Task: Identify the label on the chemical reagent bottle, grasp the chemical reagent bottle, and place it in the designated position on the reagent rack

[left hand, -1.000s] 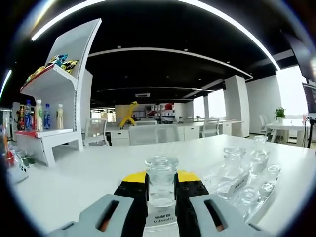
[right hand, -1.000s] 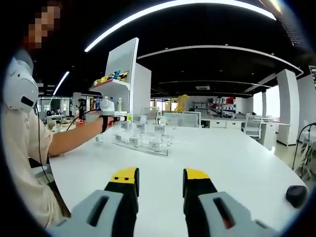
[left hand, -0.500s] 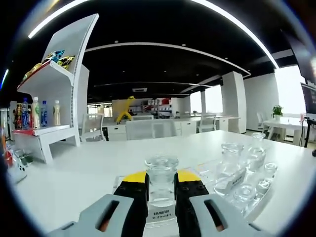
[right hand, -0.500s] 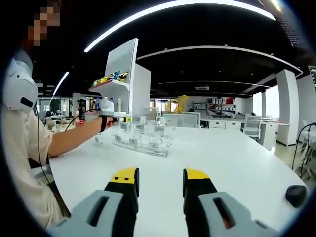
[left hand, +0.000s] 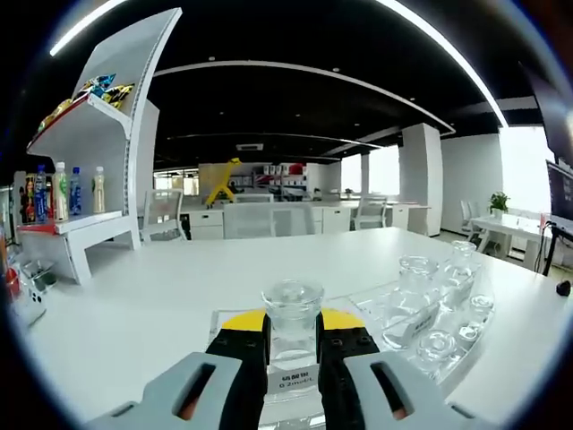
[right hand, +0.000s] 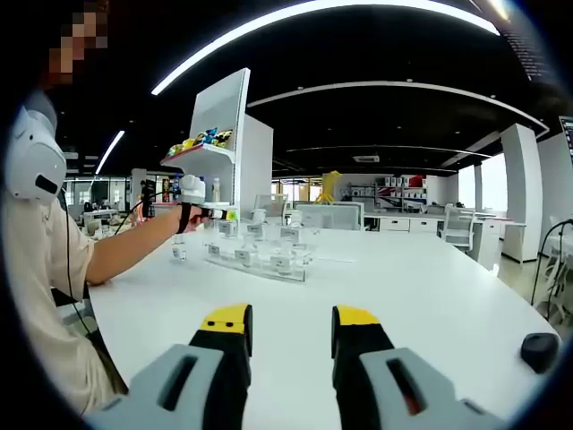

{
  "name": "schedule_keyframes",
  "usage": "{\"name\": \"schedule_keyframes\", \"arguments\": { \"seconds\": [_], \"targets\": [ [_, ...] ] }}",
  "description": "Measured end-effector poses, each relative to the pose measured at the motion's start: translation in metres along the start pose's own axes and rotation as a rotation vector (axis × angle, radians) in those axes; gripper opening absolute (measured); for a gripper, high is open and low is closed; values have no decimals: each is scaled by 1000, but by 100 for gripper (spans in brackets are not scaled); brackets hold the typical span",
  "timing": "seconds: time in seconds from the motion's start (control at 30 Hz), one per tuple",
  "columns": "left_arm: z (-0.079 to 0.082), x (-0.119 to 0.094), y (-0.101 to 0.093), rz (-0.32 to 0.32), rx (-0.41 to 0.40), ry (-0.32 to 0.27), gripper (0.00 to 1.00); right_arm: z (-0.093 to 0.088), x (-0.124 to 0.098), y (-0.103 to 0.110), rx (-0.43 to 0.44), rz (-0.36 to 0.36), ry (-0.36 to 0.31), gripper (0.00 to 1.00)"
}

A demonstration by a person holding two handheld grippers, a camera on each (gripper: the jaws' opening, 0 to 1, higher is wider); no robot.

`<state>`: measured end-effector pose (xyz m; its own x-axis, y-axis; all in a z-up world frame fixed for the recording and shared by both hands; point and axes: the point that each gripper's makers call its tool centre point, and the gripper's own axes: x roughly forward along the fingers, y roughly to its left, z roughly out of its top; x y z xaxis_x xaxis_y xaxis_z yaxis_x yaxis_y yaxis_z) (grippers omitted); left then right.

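My left gripper point(left hand: 292, 333) is shut on a clear glass reagent bottle point(left hand: 292, 336) with a round stopper and a white label. It holds the bottle over the near end of the clear acrylic reagent rack point(left hand: 407, 327), where several more glass bottles point(left hand: 417, 278) stand to the right. In the right gripper view the same rack point(right hand: 258, 257) sits far off on the white table point(right hand: 376, 305), and the left gripper point(right hand: 213, 214) shows small at its left end on a person's outstretched arm. My right gripper point(right hand: 289, 324) is open, low over the table, with nothing between its fingers.
A white shelf unit point(left hand: 94, 170) with drink bottles and snacks stands at the table's far left. A small dark object point(right hand: 538, 350) lies near the table's right edge. A lone small bottle point(right hand: 180, 253) stands left of the rack. Broad bare tabletop lies between rack and right gripper.
The left gripper's camera has tipped slightly with the bottle still gripped, and the bottle has gone lower over the rack's near end. The right gripper has stayed put.
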<state>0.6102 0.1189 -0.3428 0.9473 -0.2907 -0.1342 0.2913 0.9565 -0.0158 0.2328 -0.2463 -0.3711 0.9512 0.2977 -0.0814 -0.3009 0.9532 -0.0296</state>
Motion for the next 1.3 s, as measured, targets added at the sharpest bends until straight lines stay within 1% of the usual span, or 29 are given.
{"name": "schedule_keyframes", "arguments": {
  "seconds": [0.23,0.33,0.5,0.6,0.87,1.0,1.13,1.27,1.3],
  "targets": [
    [2,-3,-3,-28,-7,19,22,3,0,2,-3,0,-5,35],
    [5,-5,-1,-29,-3,11,23,3,0,3,-3,3,-6,35],
    [15,-11,-3,-44,7,-9,26,5,-1,5,-6,4,-9,35],
    [17,-18,-7,-53,6,-19,28,8,-2,4,-12,1,-13,35],
    [23,-19,-6,-61,10,-31,31,8,0,8,-14,6,-8,35],
    [32,-31,-2,-56,26,-51,33,9,3,11,-13,13,-13,35],
    [36,-44,1,-58,36,-65,33,8,6,14,-8,25,-18,35],
    [39,-60,8,-33,84,-72,33,2,9,18,-1,39,-14,35],
    [39,-63,9,-32,83,-73,34,0,9,19,0,42,-12,35]
  ]
}}
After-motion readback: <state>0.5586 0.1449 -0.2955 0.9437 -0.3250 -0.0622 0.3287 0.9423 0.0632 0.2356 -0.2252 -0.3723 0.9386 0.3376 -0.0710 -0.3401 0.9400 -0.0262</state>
